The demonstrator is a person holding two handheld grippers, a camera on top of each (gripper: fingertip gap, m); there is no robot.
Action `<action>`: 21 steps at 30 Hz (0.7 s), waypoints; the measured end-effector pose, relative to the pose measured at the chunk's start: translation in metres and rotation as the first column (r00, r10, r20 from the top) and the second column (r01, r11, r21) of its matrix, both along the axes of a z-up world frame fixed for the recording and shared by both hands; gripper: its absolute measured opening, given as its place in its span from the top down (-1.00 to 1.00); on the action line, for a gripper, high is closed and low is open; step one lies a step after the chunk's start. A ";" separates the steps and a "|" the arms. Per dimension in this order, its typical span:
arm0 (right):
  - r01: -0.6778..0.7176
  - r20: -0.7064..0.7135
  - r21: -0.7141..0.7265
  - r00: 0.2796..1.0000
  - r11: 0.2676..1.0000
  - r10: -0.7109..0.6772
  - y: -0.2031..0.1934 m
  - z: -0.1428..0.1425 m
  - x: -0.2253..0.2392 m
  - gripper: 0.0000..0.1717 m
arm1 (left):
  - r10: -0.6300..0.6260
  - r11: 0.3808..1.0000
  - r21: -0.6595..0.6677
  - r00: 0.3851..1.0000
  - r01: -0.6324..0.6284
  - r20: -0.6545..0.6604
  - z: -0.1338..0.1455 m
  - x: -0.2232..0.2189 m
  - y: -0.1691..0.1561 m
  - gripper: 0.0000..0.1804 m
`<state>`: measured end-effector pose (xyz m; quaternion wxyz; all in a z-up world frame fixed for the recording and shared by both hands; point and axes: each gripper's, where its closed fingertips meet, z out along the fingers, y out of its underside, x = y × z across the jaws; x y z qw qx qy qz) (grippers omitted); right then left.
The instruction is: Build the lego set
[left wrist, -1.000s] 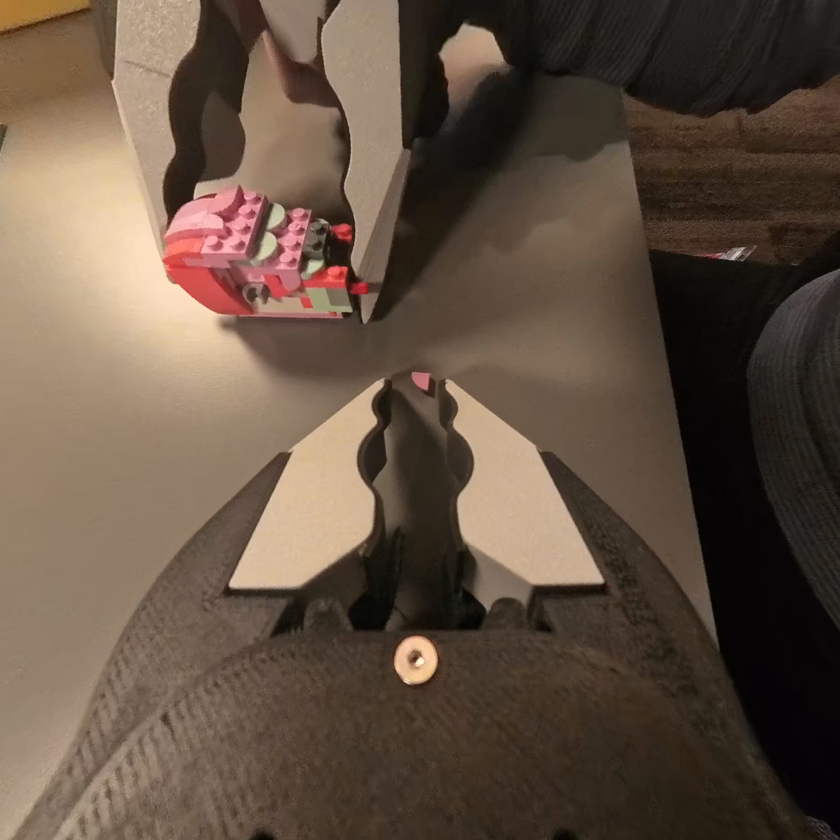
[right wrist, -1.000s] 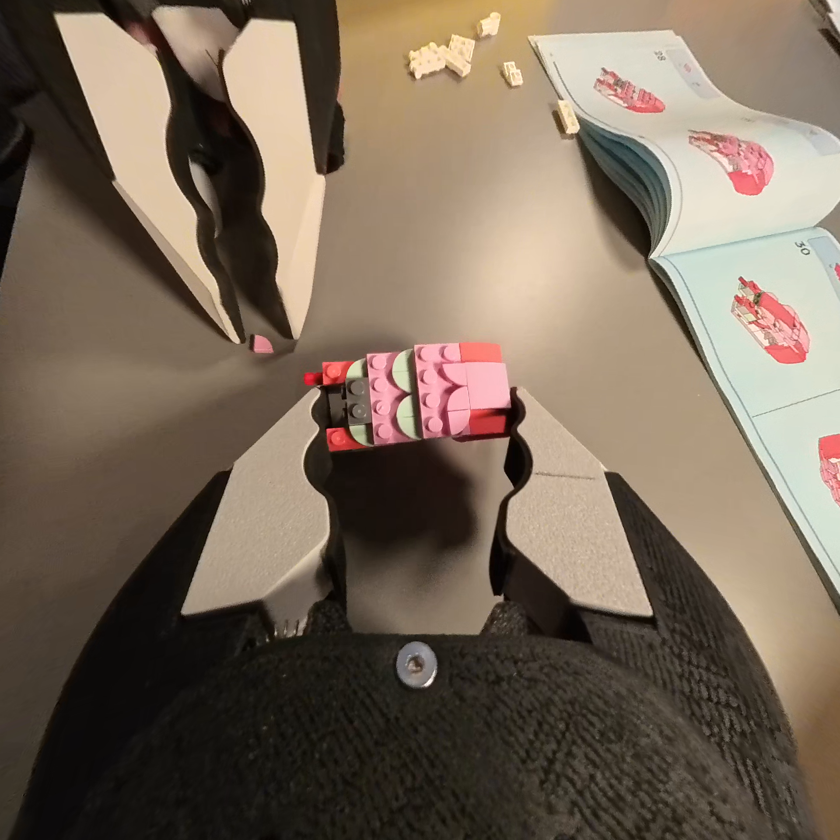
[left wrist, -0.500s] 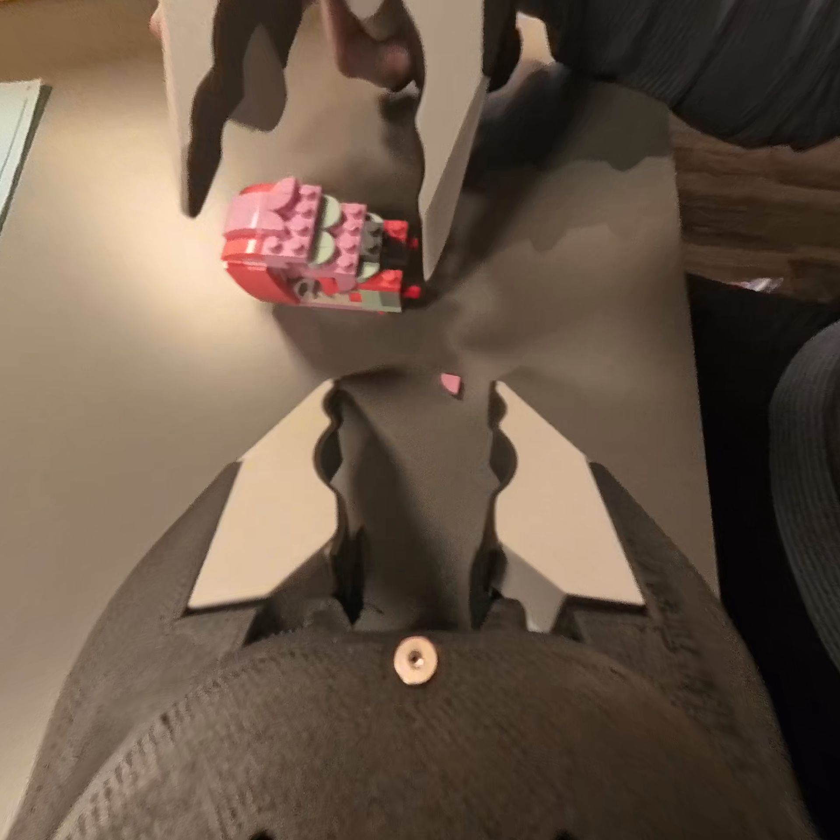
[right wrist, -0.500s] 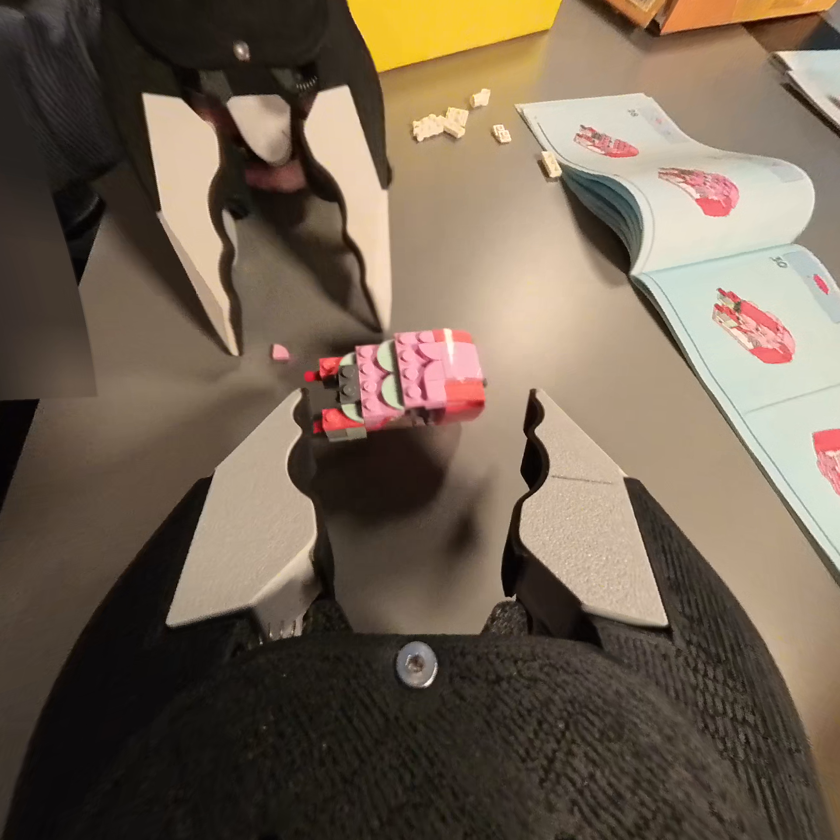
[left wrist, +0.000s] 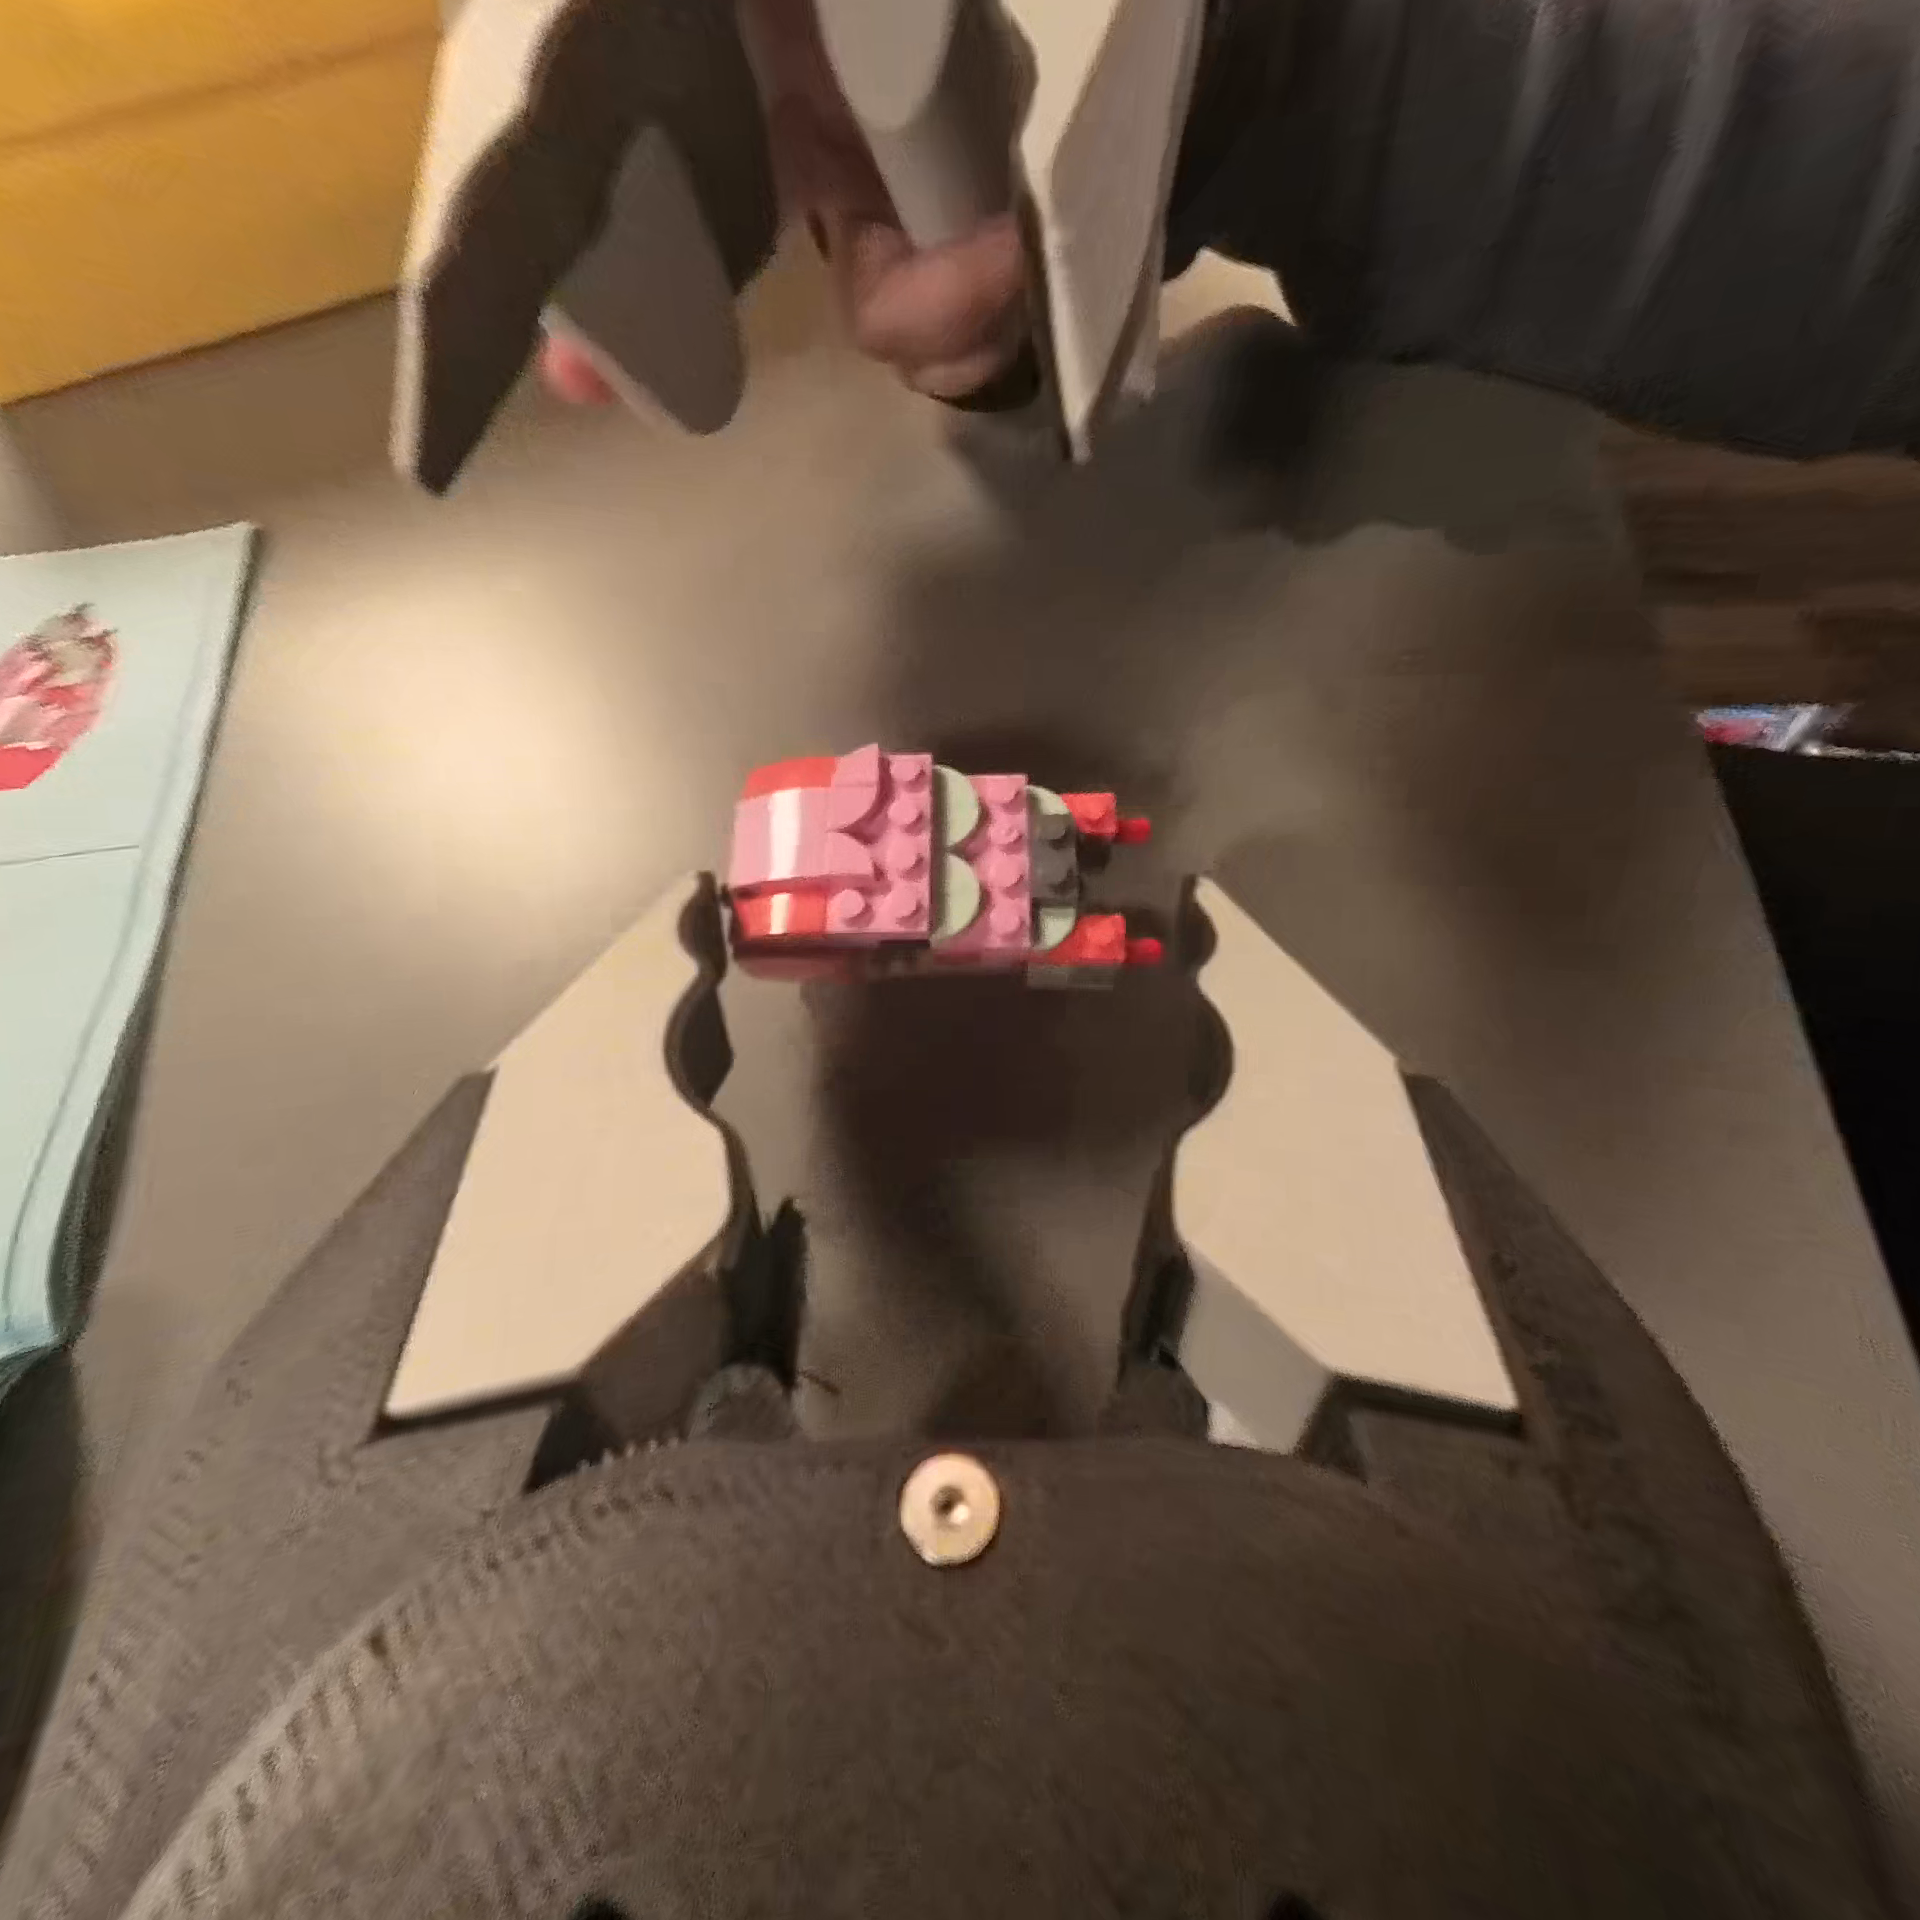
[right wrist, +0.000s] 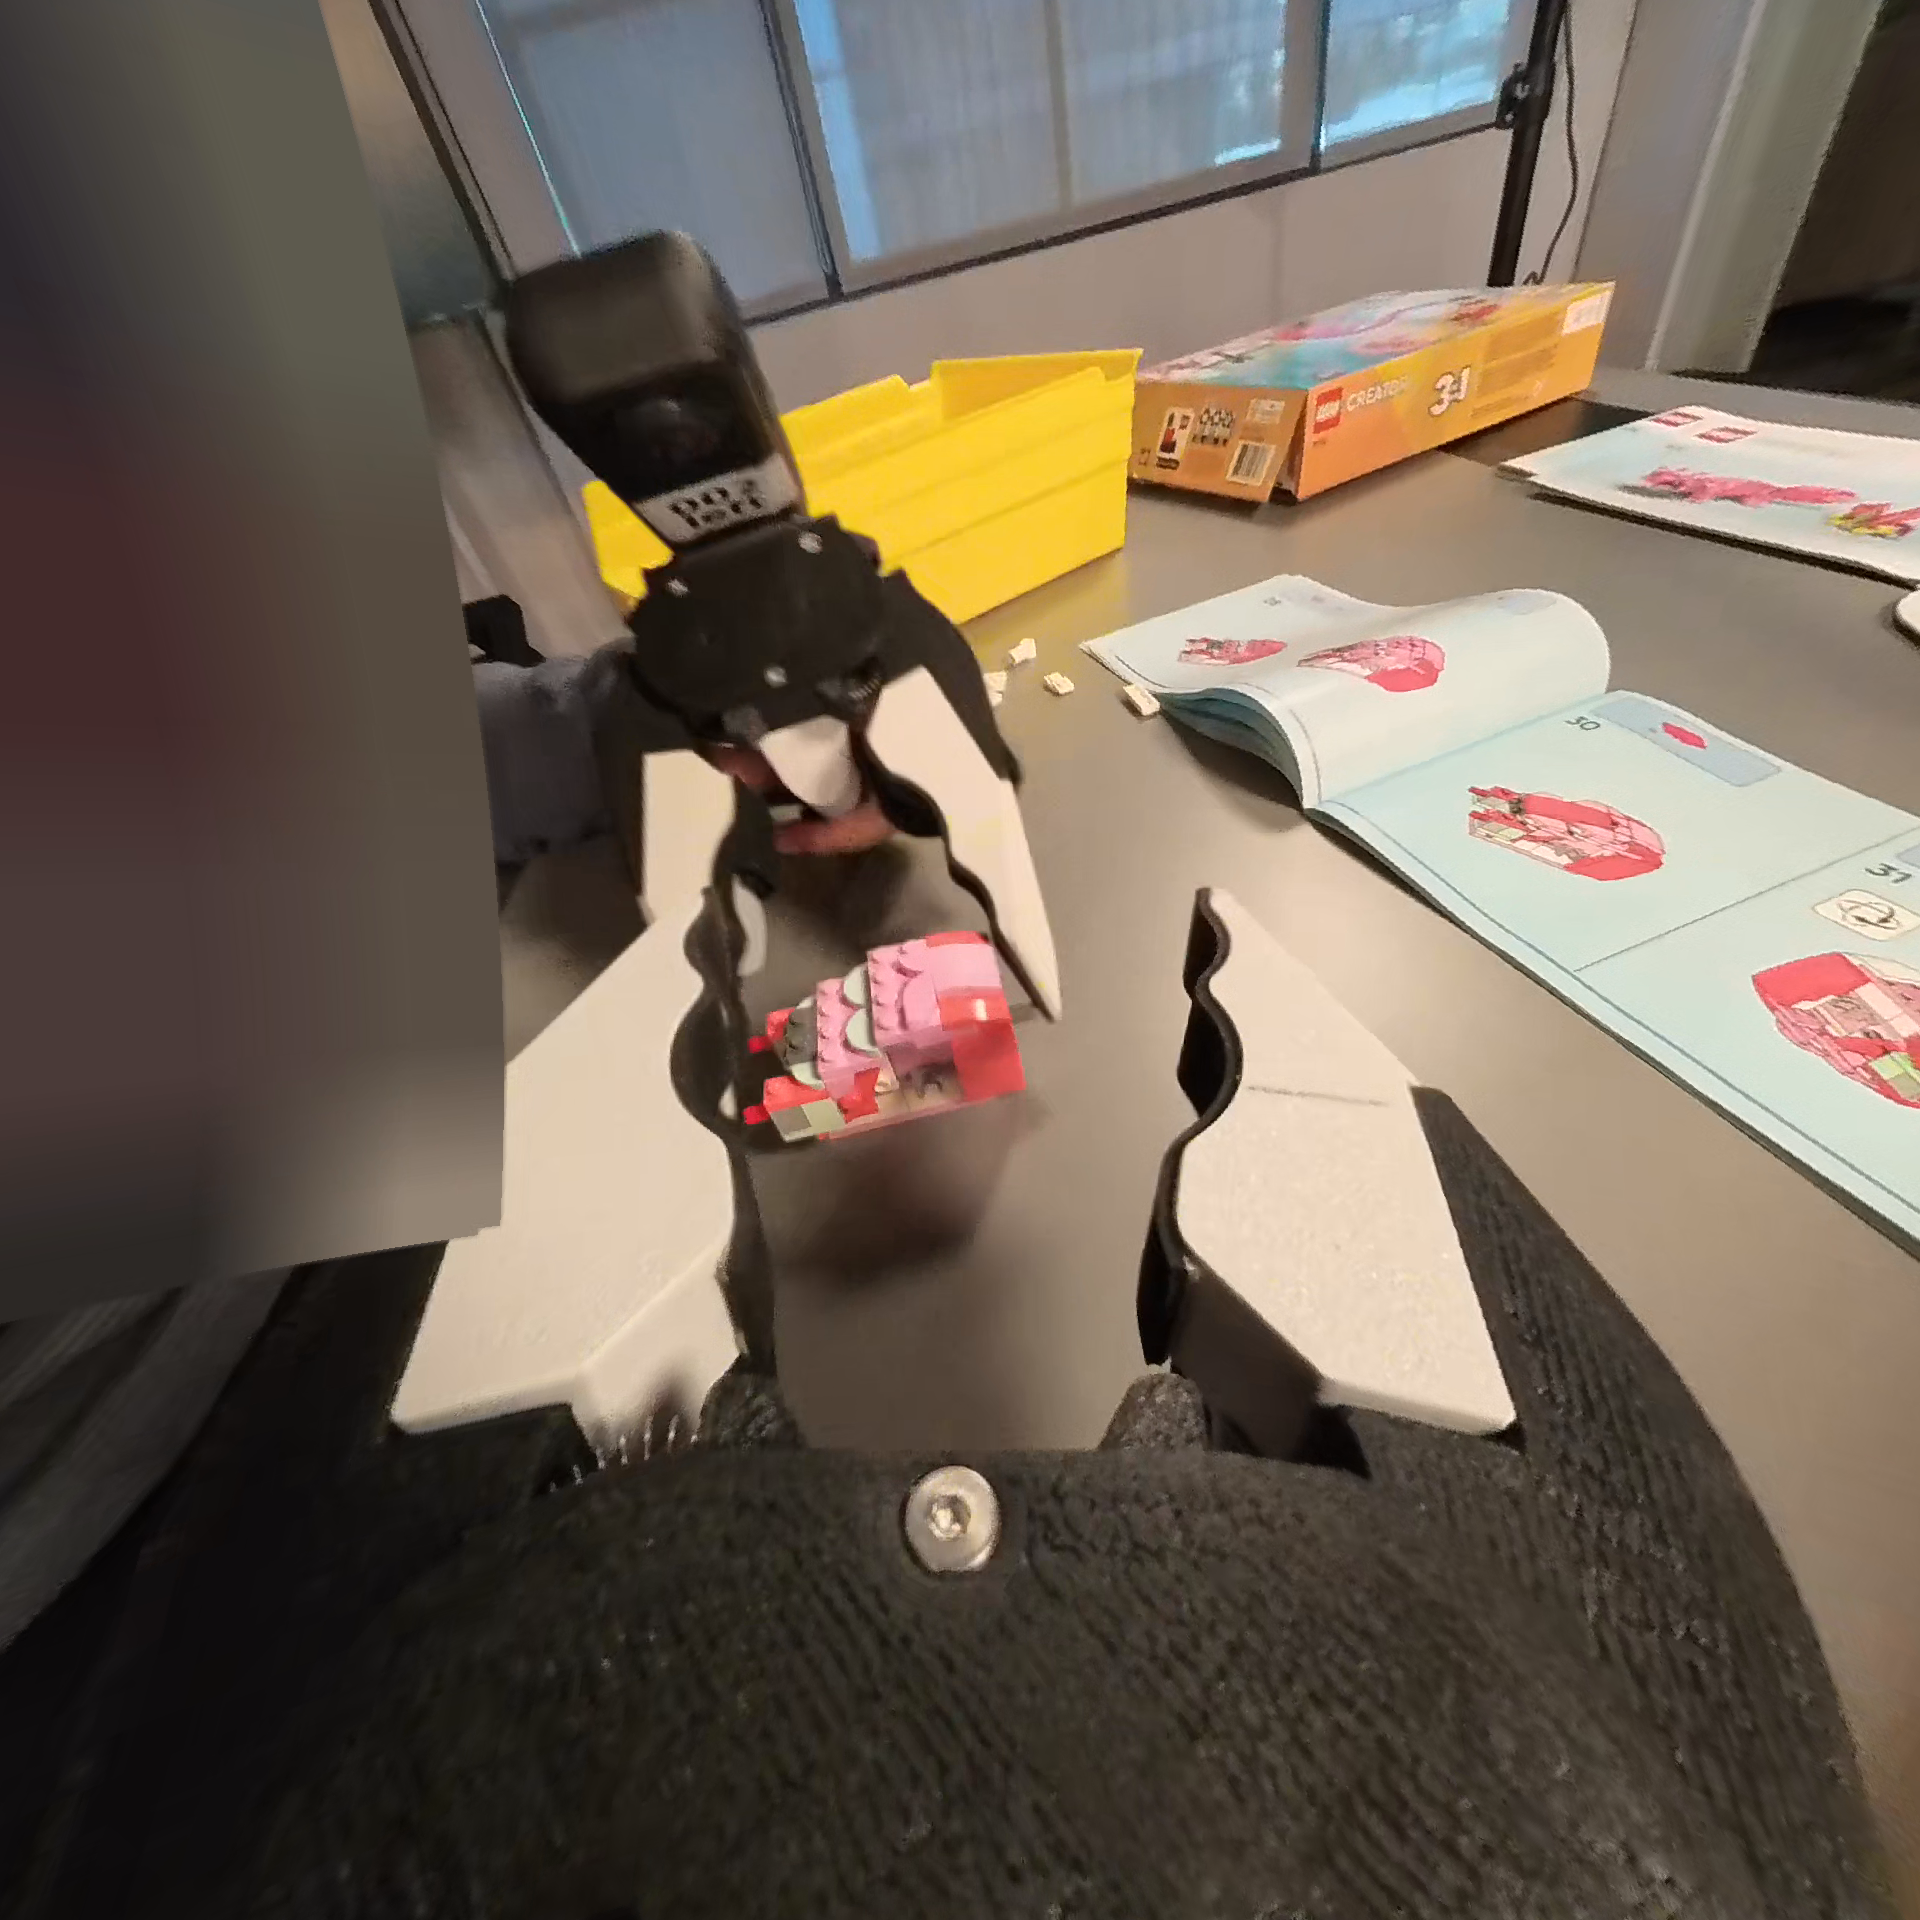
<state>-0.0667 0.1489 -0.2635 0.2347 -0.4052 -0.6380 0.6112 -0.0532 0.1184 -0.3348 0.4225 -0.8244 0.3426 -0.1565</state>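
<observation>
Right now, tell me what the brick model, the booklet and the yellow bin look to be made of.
Brick model: hard moulded plastic, glossy; studs and bright highlights on the pink and red pieces show it.
Booklet: thin printed paper, pale blue, faintly sheened; its open pages curve and fan at the edge.
Yellow bin: probably rigid plastic, smooth and uniformly coloured with stepped walls; the finish is hard to judge from here.

Pink, red, pale green and grey are being shown by the brick model (right wrist: pixel 894 1039). Pale blue pages with pink-red pictures are being displayed by the booklet (right wrist: pixel 1558 790). Yellow is being shown by the bin (right wrist: pixel 997 478), dark grey by the desk (right wrist: pixel 1195 582).
</observation>
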 end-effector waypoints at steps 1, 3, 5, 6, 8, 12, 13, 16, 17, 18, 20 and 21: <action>-0.009 -0.006 -0.010 1.000 1.000 0.009 -0.001 0.002 0.001 -0.01 | -0.011 1.000 -0.021 1.000 0.011 -0.013 -0.004 0.000 0.002 0.08; -0.022 -0.004 -0.010 1.000 1.000 0.022 -0.004 0.001 0.002 -0.01 | -0.023 0.998 -0.061 0.999 0.022 -0.022 -0.011 0.001 0.004 0.14; -0.024 0.023 0.009 0.999 1.000 0.024 -0.004 -0.006 0.001 0.00 | -0.008 0.998 -0.058 1.000 0.008 -0.012 -0.011 -0.001 0.005 0.15; -0.022 0.039 0.021 0.999 1.000 0.022 -0.004 -0.010 0.000 -0.01 | 0.018 0.999 -0.042 1.000 -0.019 -0.022 -0.010 -0.006 0.007 0.15; -0.020 0.068 0.062 0.998 0.998 0.016 -0.005 -0.020 -0.001 -0.02 | 0.088 0.996 -0.020 0.996 -0.088 0.000 -0.005 -0.018 0.013 0.15; -0.032 0.111 0.159 0.994 0.987 0.015 -0.012 -0.034 -0.005 -0.03 | 0.152 0.988 -0.059 0.955 -0.141 0.256 0.020 -0.024 0.014 0.15; -0.038 0.115 0.178 0.993 0.983 0.018 -0.015 -0.035 -0.006 -0.03 | 0.147 0.989 -0.078 0.935 -0.129 0.323 0.026 -0.023 0.013 0.15; -0.071 0.140 0.171 0.989 0.983 0.047 -0.026 -0.038 -0.008 -0.02 | 0.125 0.989 -0.123 0.877 -0.076 0.465 0.037 -0.017 0.008 0.15; -0.085 0.146 0.146 0.987 0.986 0.064 -0.029 -0.037 -0.008 -0.01 | 0.120 0.990 -0.129 0.866 -0.065 0.485 0.039 -0.016 0.007 0.15; -0.097 0.146 0.113 0.986 0.989 0.081 -0.032 -0.035 -0.009 -0.01 | 0.115 0.990 -0.134 0.858 -0.054 0.501 0.040 -0.014 0.007 0.15; -0.105 0.141 0.059 0.985 0.993 0.096 -0.035 -0.030 -0.010 0.01 | 0.103 0.990 -0.139 0.842 -0.034 0.530 0.042 -0.011 0.006 0.15; -0.097 0.141 0.051 0.986 0.994 0.089 -0.035 -0.030 -0.011 0.03 | 0.094 0.990 -0.140 0.830 -0.019 0.549 0.045 -0.008 0.005 0.15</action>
